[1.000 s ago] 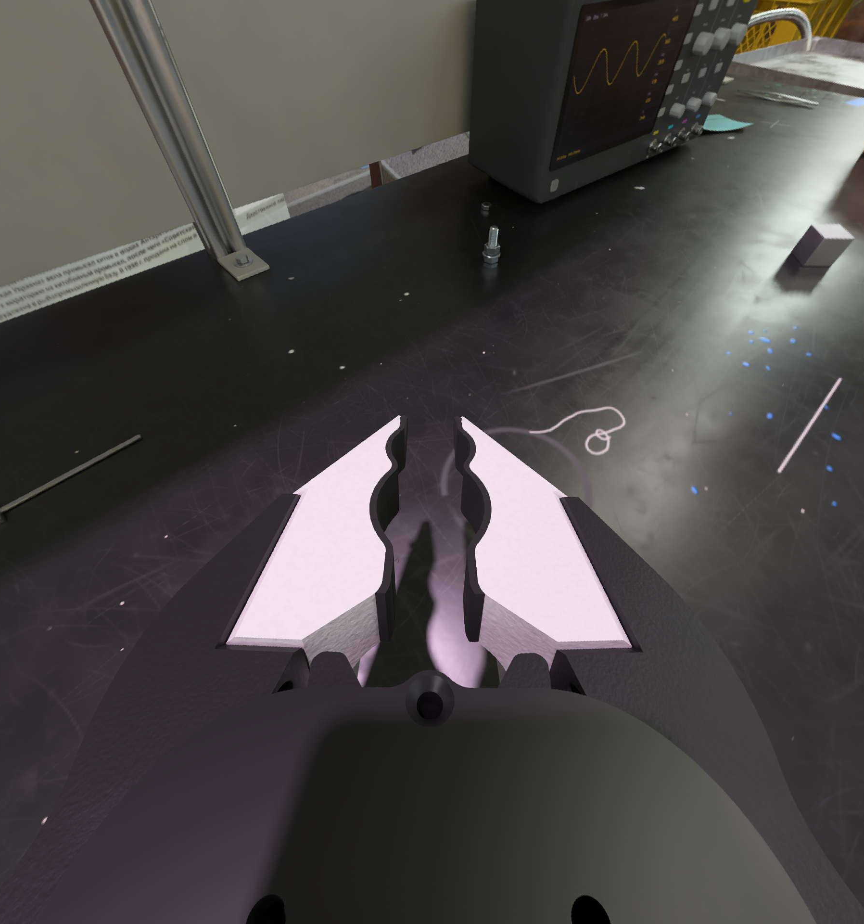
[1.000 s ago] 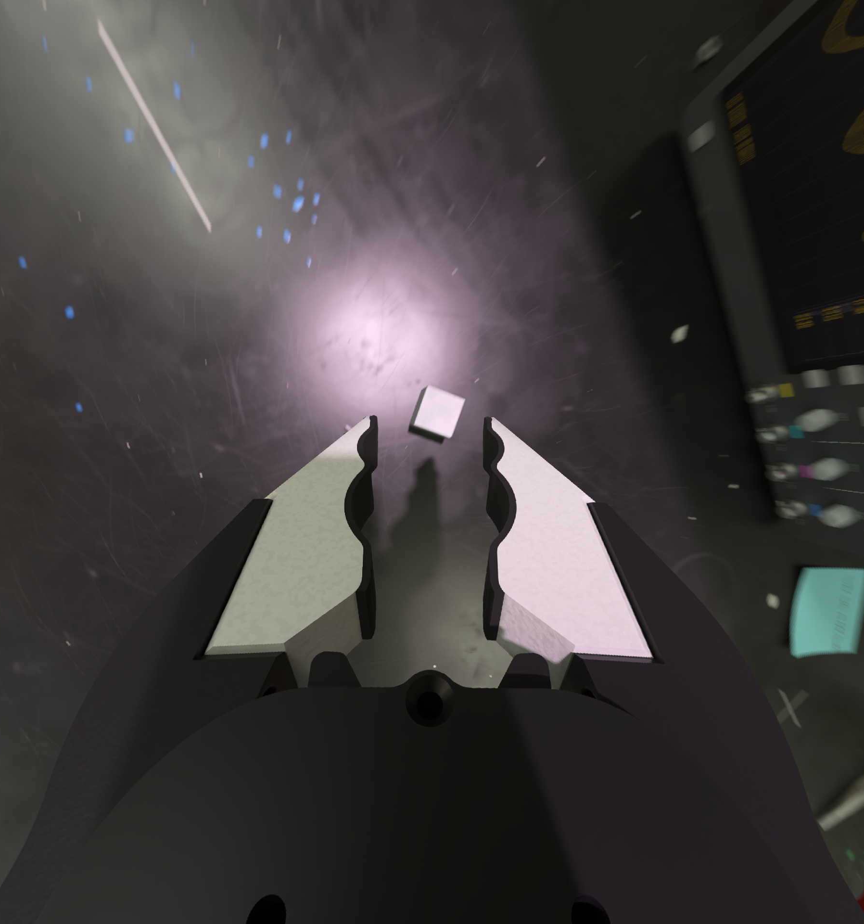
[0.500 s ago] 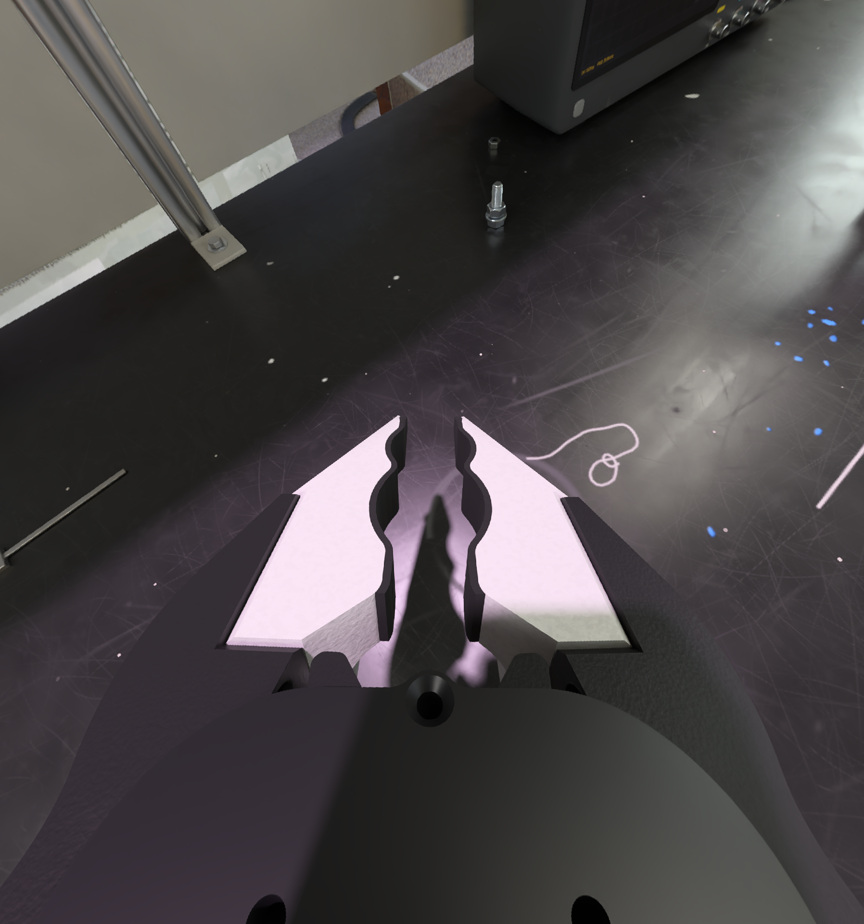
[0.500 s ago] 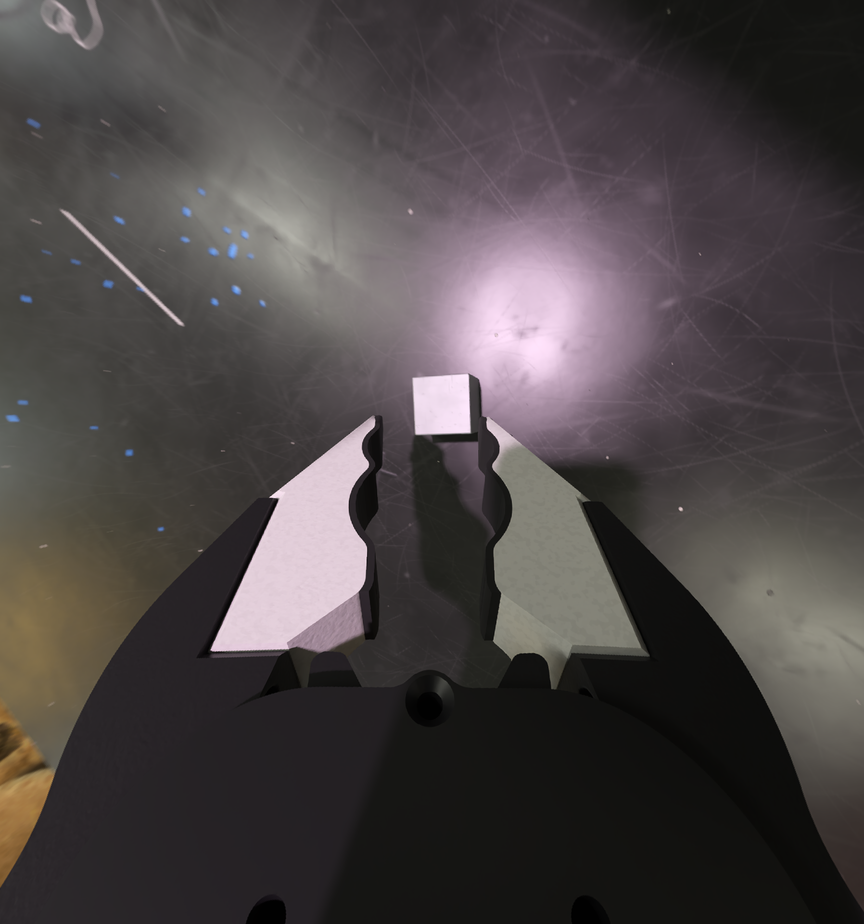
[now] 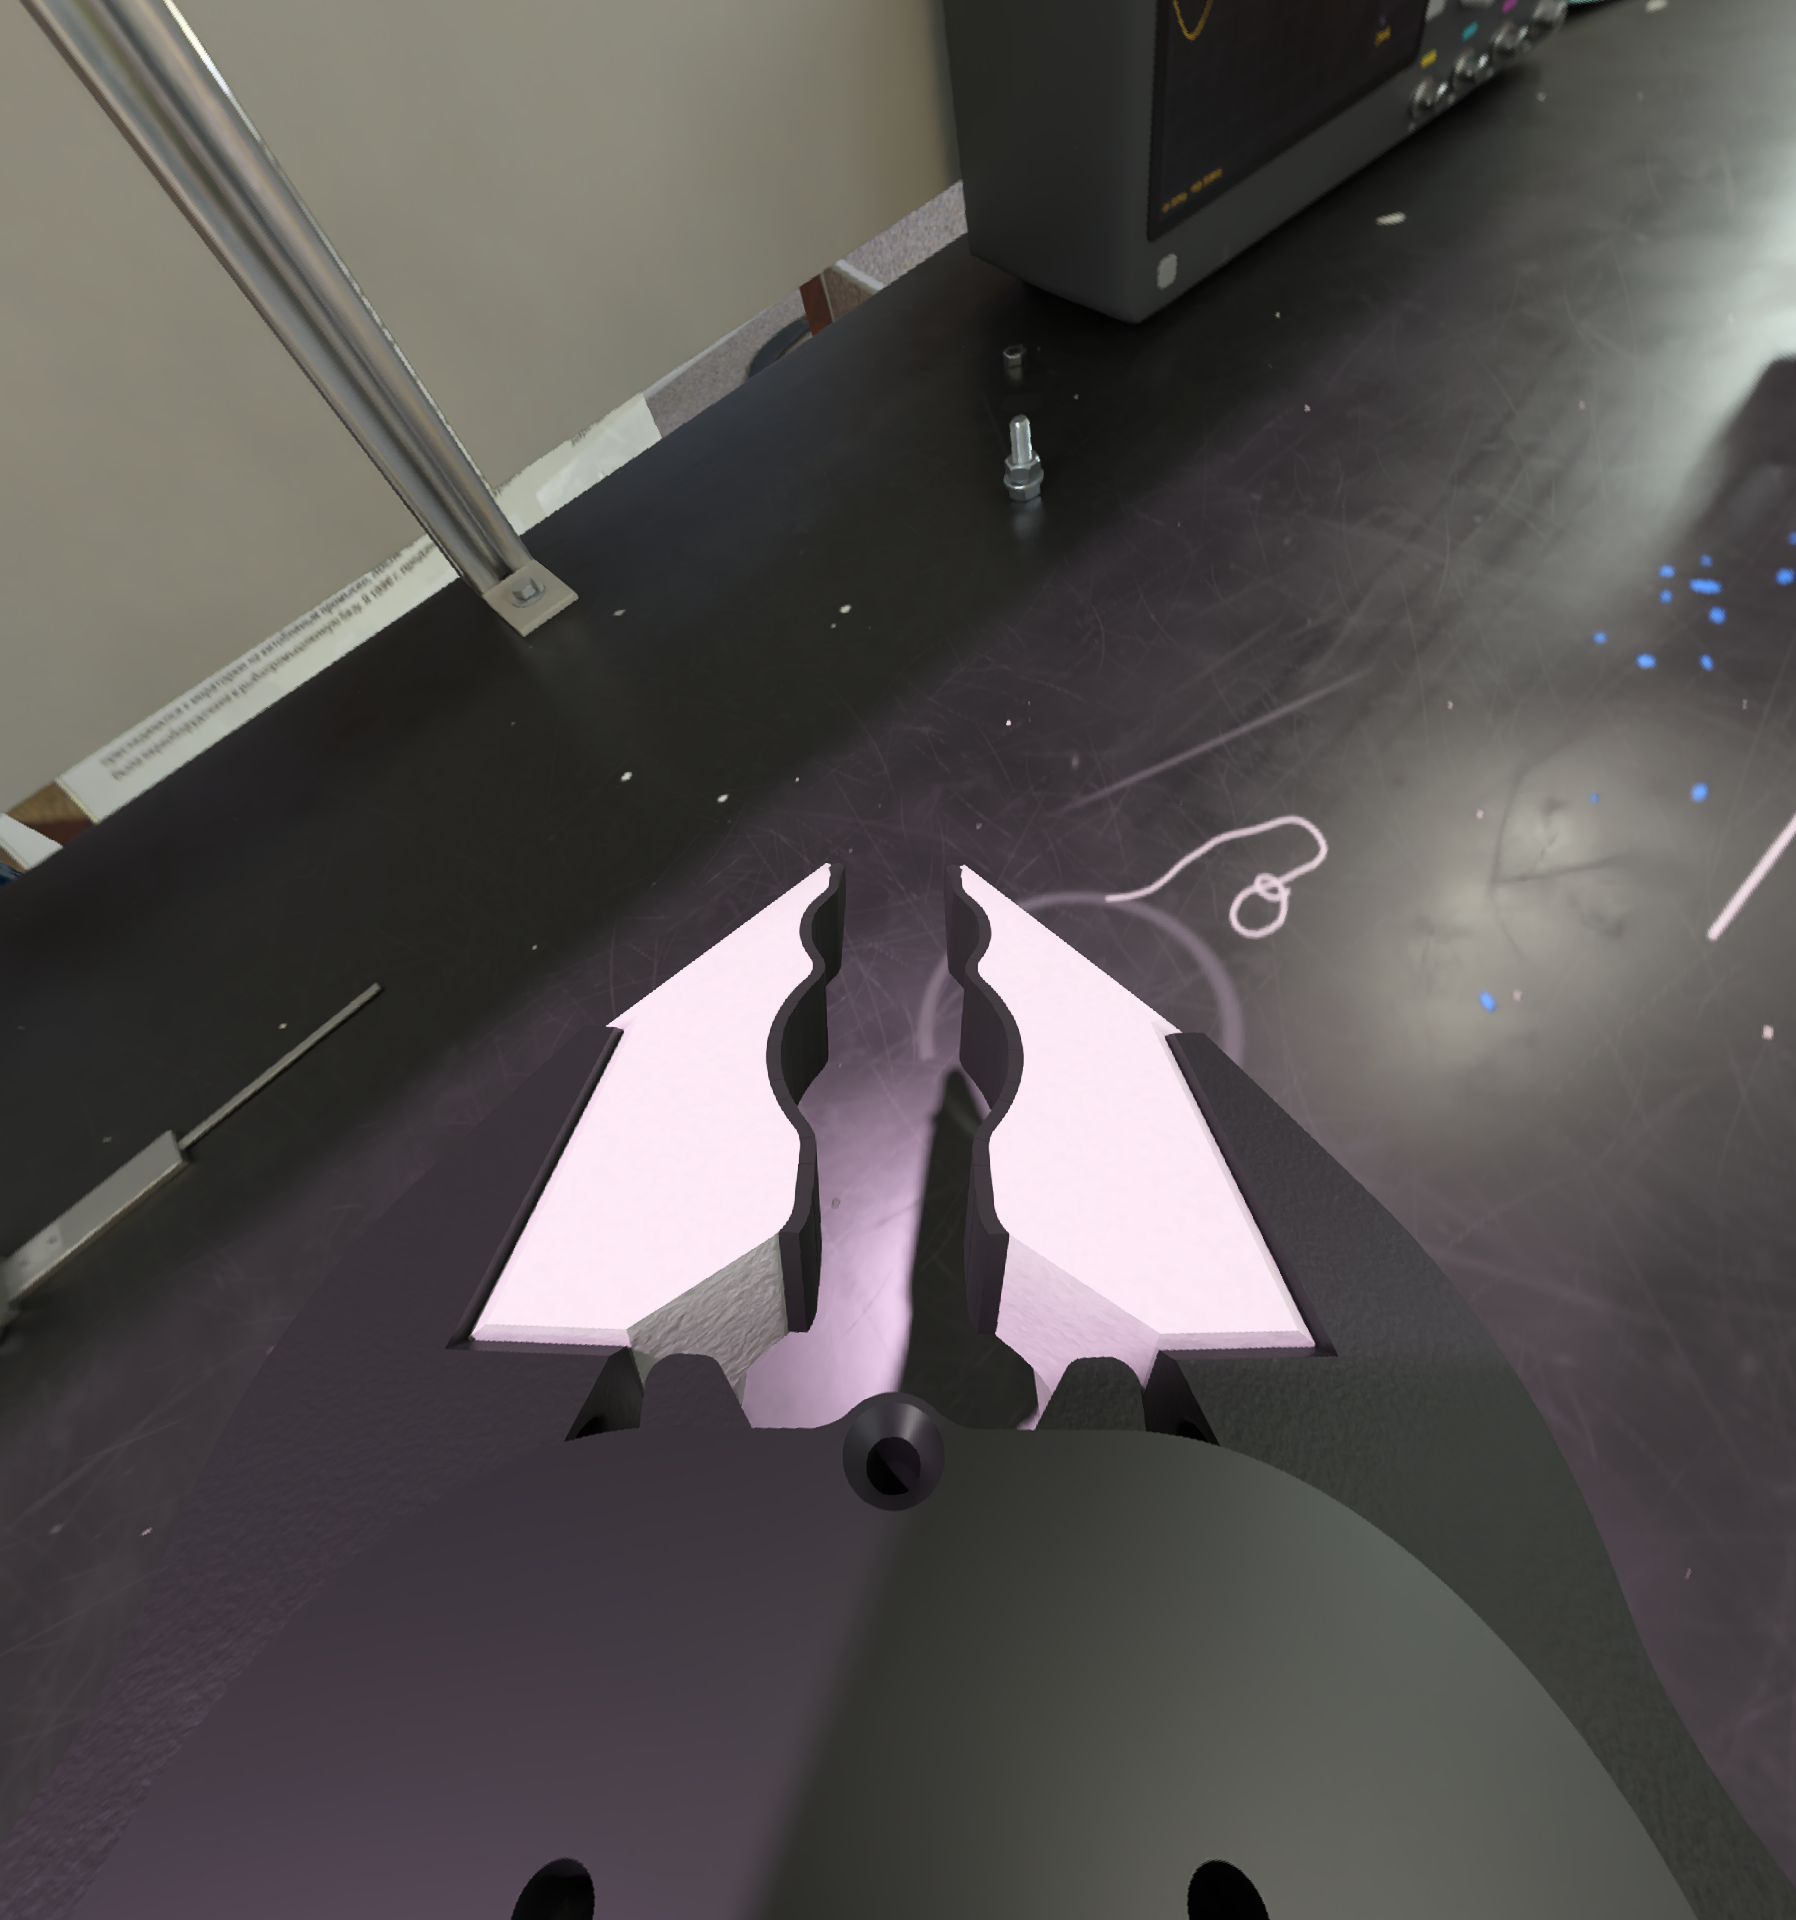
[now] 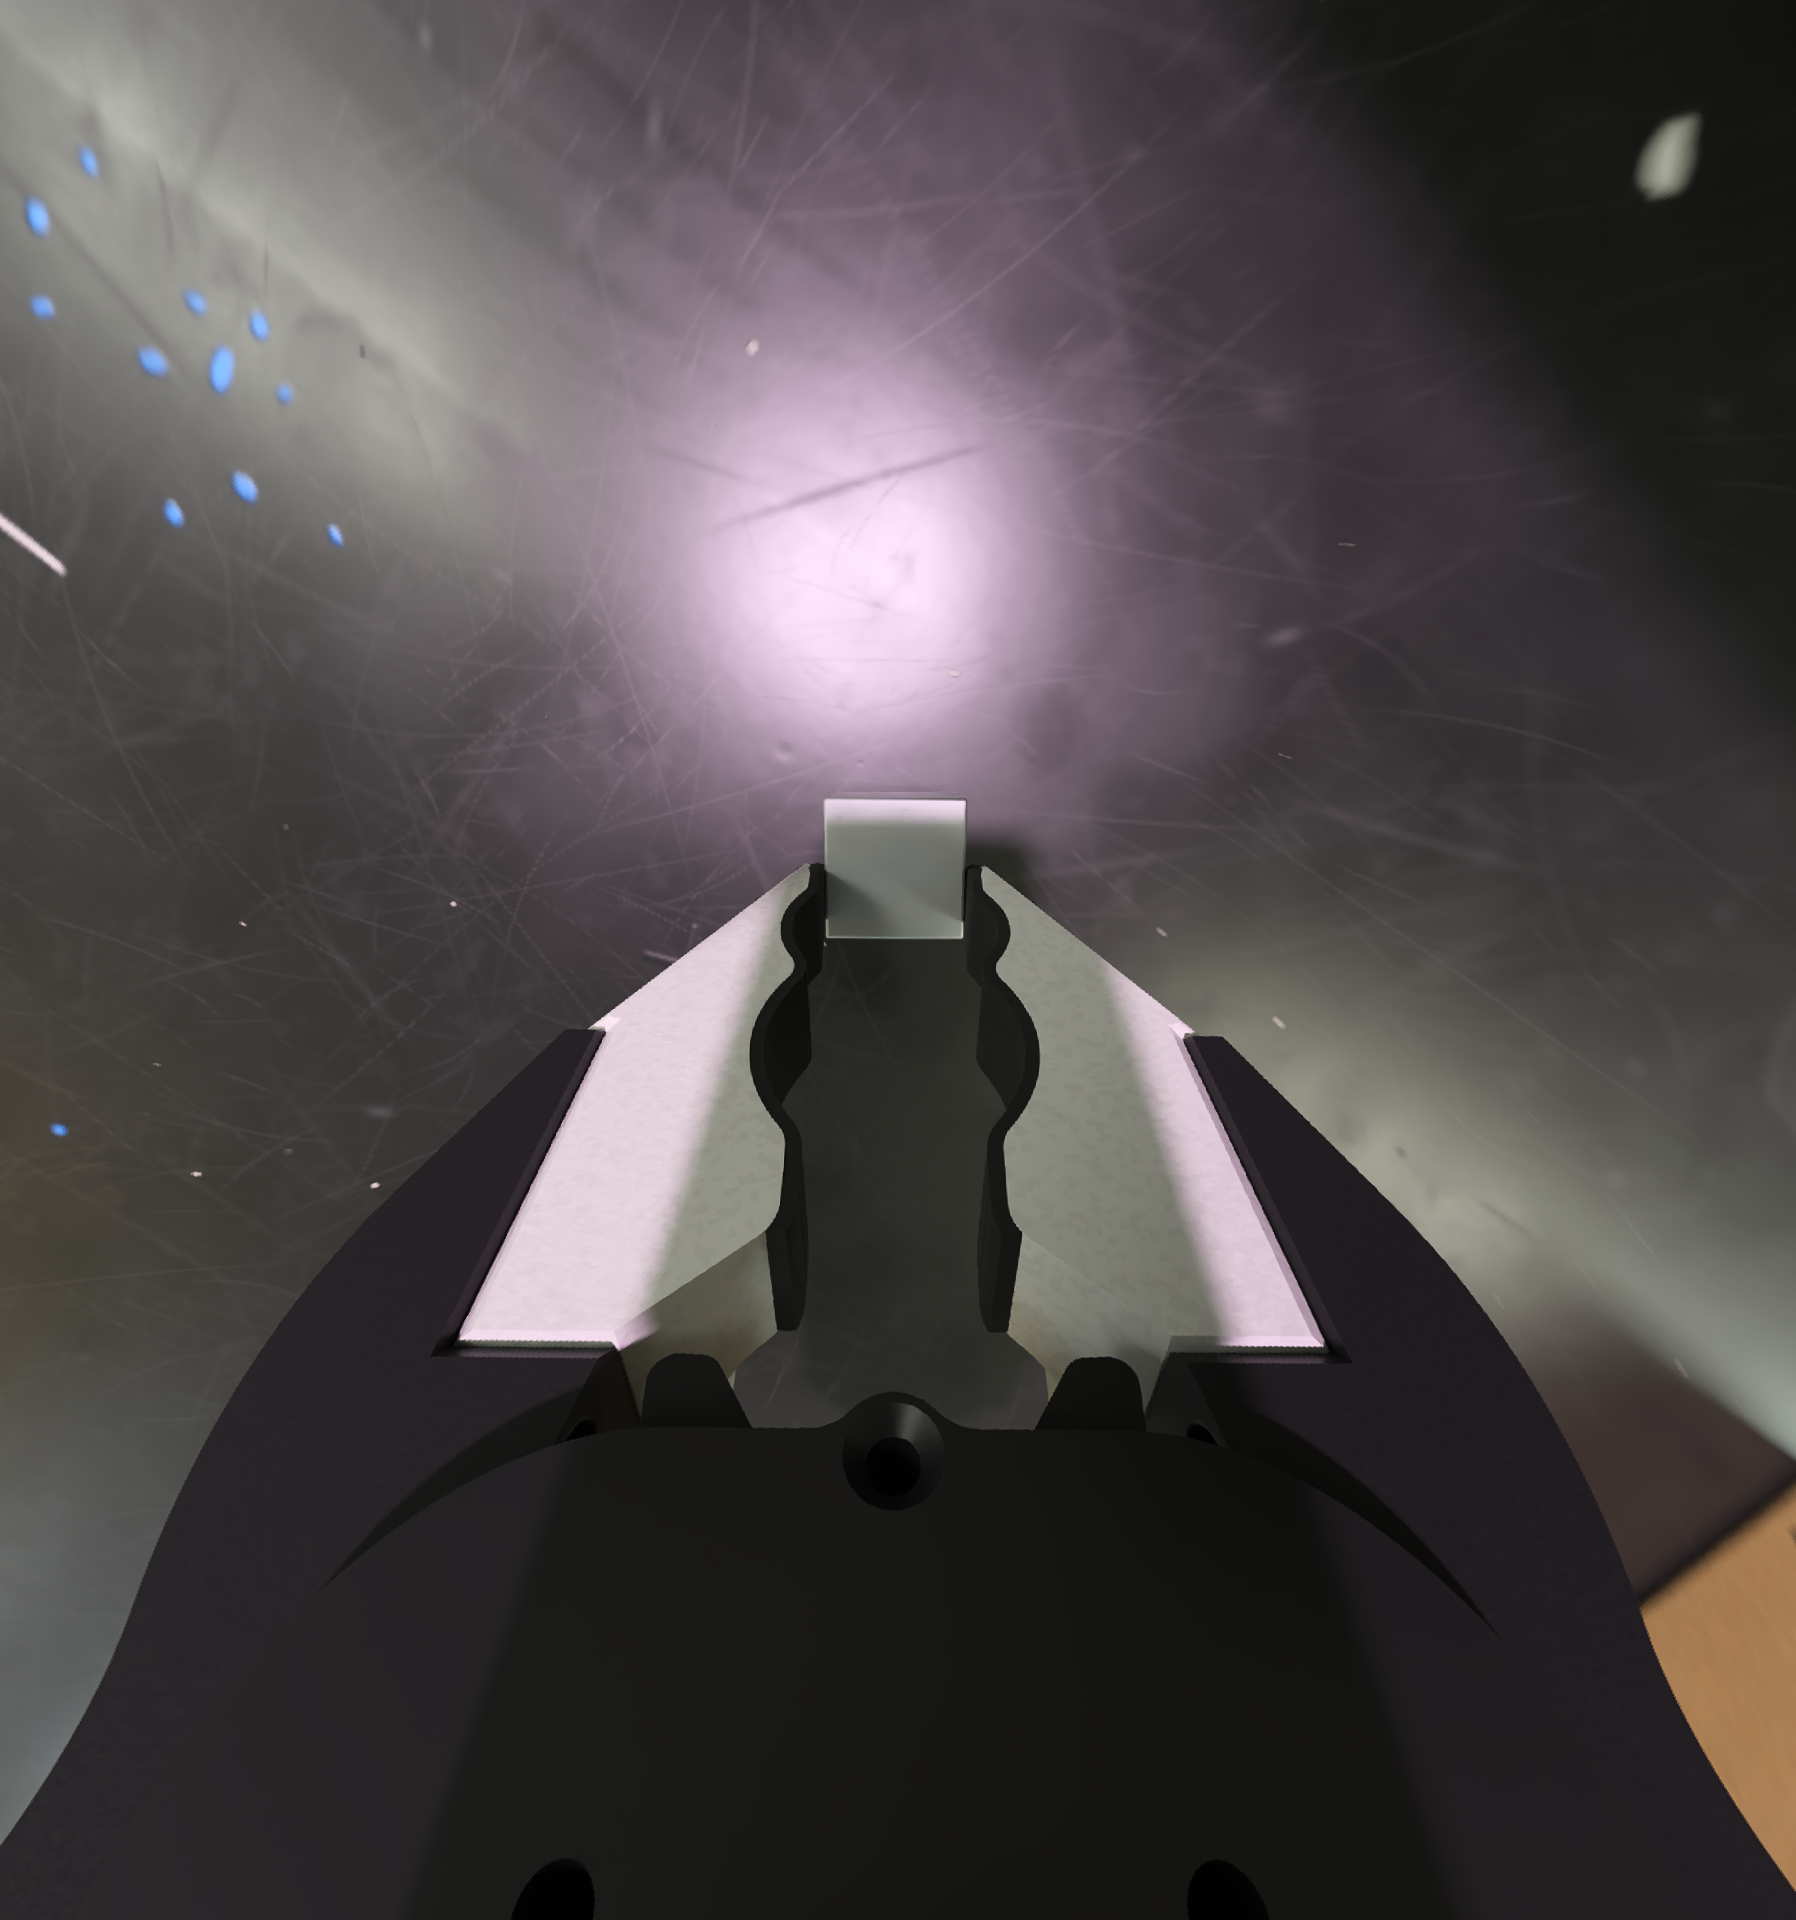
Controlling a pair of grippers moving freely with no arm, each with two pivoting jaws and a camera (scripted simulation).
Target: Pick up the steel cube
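Between right gripper [image 6: 895, 878] jaws: steel cube [image 6: 894, 868].

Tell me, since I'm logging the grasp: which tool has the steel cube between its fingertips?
The right tool: the steel cube sits between its tips. The left tool has only bare bench between its fingertips.

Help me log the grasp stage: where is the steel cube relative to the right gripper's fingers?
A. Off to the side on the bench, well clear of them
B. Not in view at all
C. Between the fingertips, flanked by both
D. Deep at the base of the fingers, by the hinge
C: in the right wrist view the steel cube sits between the tips of the right gripper, one fingertip close against each side.
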